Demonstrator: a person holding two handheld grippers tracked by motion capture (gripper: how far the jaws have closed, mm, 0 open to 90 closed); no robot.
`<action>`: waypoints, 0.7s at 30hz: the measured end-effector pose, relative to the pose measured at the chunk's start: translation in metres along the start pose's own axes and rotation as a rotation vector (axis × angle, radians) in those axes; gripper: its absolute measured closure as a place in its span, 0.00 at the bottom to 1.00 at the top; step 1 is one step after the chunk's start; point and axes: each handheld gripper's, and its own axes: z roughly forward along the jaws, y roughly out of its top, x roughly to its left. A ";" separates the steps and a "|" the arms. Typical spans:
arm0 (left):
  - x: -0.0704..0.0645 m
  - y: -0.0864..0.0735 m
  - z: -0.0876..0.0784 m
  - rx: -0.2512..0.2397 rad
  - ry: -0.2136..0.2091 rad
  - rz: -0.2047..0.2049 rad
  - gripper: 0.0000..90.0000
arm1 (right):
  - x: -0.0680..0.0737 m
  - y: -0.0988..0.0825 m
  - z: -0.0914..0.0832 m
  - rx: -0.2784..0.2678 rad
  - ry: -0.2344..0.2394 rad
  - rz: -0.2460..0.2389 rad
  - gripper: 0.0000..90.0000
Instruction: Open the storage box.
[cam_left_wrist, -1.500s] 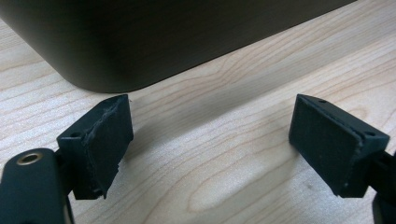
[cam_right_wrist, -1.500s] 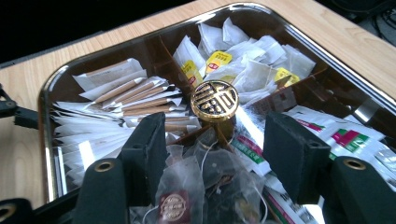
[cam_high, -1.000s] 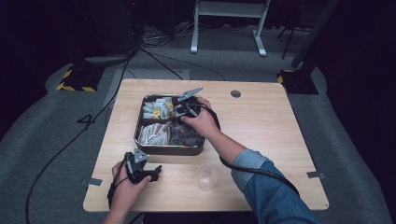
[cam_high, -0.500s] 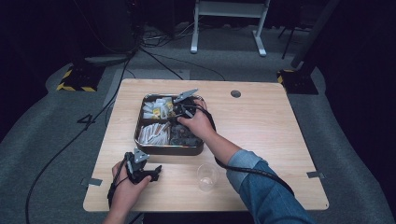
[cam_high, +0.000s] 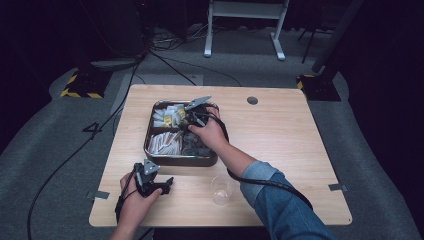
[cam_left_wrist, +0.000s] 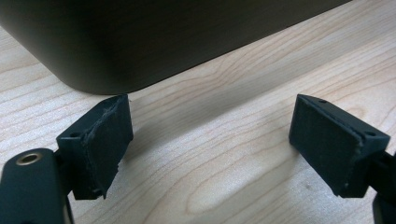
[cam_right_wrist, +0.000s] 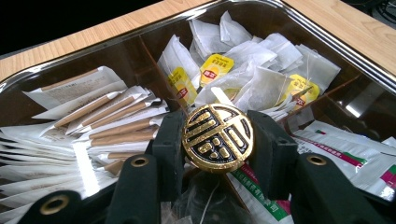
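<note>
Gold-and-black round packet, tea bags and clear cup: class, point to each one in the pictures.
gold-and-black round packet (cam_right_wrist: 217, 139), right gripper view, on its embossed face.
tea bags (cam_right_wrist: 261, 84), right gripper view, on a white bag in the heap.
clear cup (cam_high: 222, 189), high view, on its rim.

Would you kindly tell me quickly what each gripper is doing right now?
Left gripper: open, nothing between its jaws, low over the table.
Right gripper: its jaws have just been closing and now grip a round gold-and-black disc over the tray.
</note>
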 end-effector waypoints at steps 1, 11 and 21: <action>0.000 0.000 0.000 0.000 -0.001 0.000 0.15 | 0.000 0.001 -0.001 -0.004 0.001 -0.001 0.65; 0.000 0.000 0.000 0.003 -0.002 0.002 0.15 | -0.002 0.014 -0.025 -0.046 0.002 -0.017 0.65; 0.000 0.000 0.000 0.002 -0.002 0.003 0.15 | -0.006 0.025 -0.069 -0.089 -0.018 -0.031 0.65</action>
